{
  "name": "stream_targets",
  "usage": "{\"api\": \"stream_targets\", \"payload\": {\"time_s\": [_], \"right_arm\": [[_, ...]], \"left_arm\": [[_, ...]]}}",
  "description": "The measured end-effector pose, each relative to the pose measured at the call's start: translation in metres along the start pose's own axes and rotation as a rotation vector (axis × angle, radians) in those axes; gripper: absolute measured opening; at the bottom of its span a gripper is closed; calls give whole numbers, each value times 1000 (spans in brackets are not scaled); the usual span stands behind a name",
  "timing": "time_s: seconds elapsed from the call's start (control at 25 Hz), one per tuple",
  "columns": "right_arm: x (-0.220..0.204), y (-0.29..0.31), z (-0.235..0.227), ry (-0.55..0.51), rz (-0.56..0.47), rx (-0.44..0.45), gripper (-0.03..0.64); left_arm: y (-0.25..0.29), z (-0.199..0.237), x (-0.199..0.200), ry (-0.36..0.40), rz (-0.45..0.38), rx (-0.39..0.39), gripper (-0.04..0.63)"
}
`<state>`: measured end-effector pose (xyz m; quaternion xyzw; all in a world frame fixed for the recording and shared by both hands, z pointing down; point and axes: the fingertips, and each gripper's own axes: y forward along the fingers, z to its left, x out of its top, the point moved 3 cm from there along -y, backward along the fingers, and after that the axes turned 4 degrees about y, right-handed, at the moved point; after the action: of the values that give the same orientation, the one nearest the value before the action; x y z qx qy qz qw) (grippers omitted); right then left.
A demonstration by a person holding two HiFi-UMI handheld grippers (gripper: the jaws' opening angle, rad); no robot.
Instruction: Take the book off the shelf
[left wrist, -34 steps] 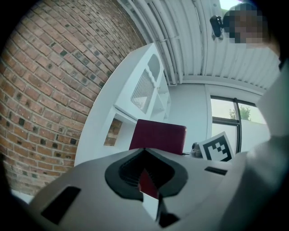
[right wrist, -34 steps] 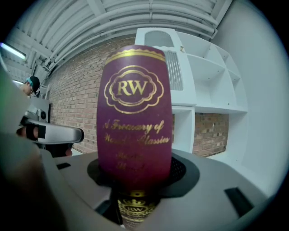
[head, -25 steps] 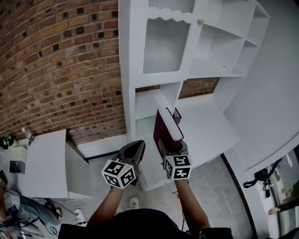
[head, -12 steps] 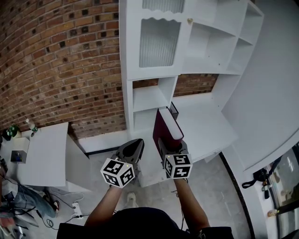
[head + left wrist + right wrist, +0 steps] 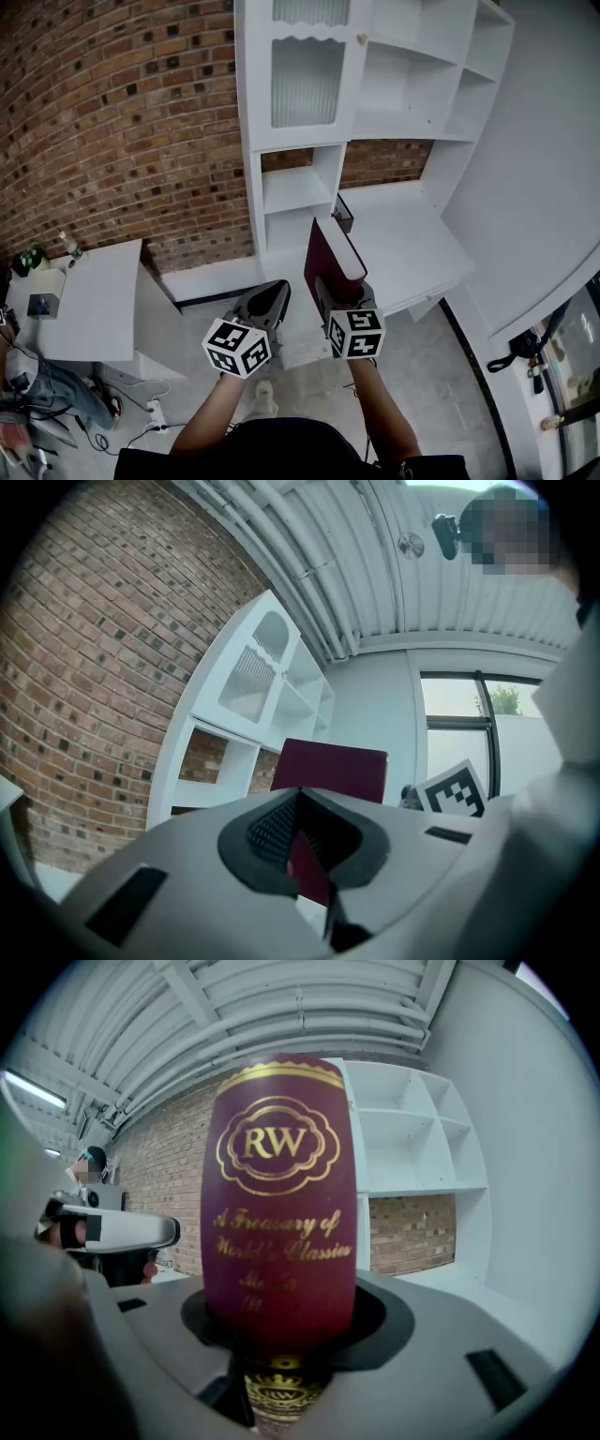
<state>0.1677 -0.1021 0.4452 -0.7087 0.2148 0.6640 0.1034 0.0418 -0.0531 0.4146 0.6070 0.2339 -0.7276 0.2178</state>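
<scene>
Maroon book [image 5: 279, 1204] with gold lettering

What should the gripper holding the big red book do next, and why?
Probably carry the dark red hardcover book toward the white desk surface: the right gripper is clamped on it, and it already hangs clear of the white shelf unit.

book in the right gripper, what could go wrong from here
1. The right gripper clamps only the near end of the maroon book; most of it sticks out past the jaws, so it could pivot or slip.
2. The left gripper is beside the book, not touching it, so nothing backs up that single grip.
3. The book's far end points toward the white shelf unit; a forward swing could knock it.
</scene>
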Motion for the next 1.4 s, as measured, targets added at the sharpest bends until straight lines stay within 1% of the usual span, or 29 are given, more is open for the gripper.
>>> {"api": "stream_targets", "payload": {"time_s": [0.2, 0.44, 0.64, 0.76, 0.96, 1.4], "right_arm": [[-8, -16, 0, 3, 4, 10, 233], [-8, -21, 11, 1, -1, 32, 233], [-4, -20, 20, -14, -13, 41, 233], [-1, -17, 22, -34, -5, 45, 233], [1, -11, 28, -34, 8, 32, 233], [6, 0, 36, -29, 11, 14, 233]], "left_arm": [[-13, -18, -7, 5, 4, 12, 17], [-26, -21, -7, 13, 5, 32, 17], [-30, -16, -1, 6, -17, 33, 17], [-30, -11, 2, -7, -23, 33, 17], [-33, 3, 6, -22, -22, 33, 17], [-35, 22, 17, -7, -14, 11, 17]]}}
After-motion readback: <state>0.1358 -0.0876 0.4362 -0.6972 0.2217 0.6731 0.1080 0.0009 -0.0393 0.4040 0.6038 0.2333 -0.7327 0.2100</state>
